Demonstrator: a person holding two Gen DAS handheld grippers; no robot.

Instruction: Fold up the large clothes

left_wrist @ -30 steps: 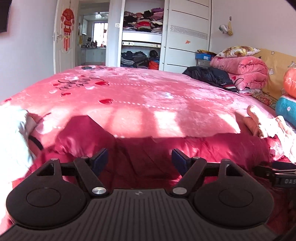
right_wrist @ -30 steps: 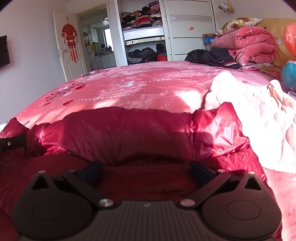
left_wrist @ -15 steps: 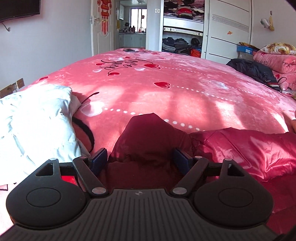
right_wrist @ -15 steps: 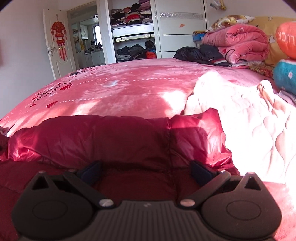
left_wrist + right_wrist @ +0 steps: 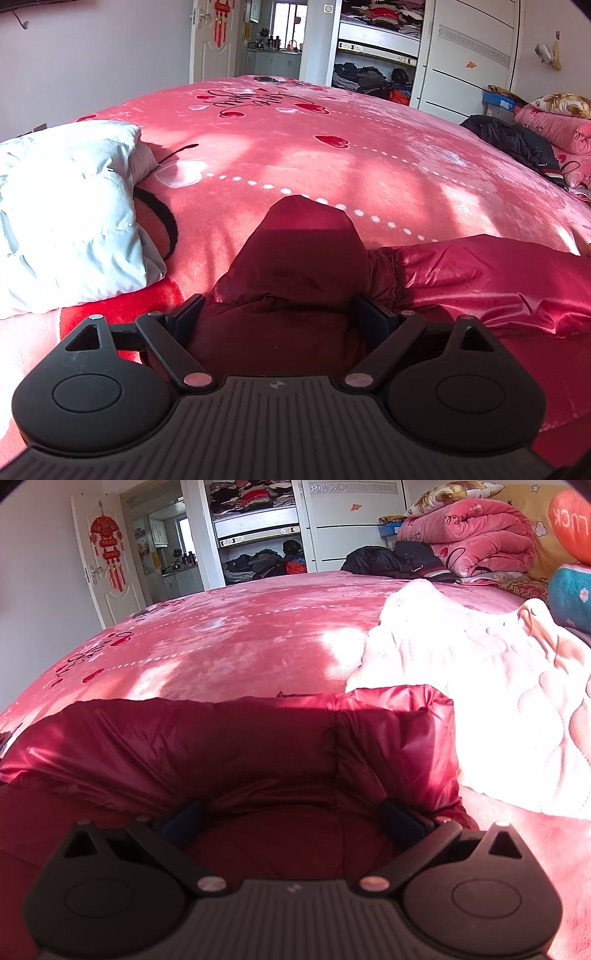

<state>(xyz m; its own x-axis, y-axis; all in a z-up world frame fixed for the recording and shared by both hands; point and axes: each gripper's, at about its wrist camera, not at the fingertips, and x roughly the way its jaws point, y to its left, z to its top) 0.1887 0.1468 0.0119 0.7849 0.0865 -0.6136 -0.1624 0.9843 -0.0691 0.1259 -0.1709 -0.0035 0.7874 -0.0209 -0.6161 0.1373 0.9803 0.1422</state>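
Both of my jaws stand wide apart with dark red jacket fabric bunched between them. On my left gripper (image 5: 280,314) the jaws have just been opening, and the red jacket (image 5: 295,258) lies between the blue pads (image 5: 371,314); whether they press on it I cannot tell. My right gripper (image 5: 291,818) straddles a puffy fold of the same jacket (image 5: 221,746), and I cannot tell whether it grips. It lies on the pink bedspread (image 5: 332,158) at the near edge of the bed, a white quilted garment (image 5: 62,218) to its left, a pale pink blanket (image 5: 498,686) to its right
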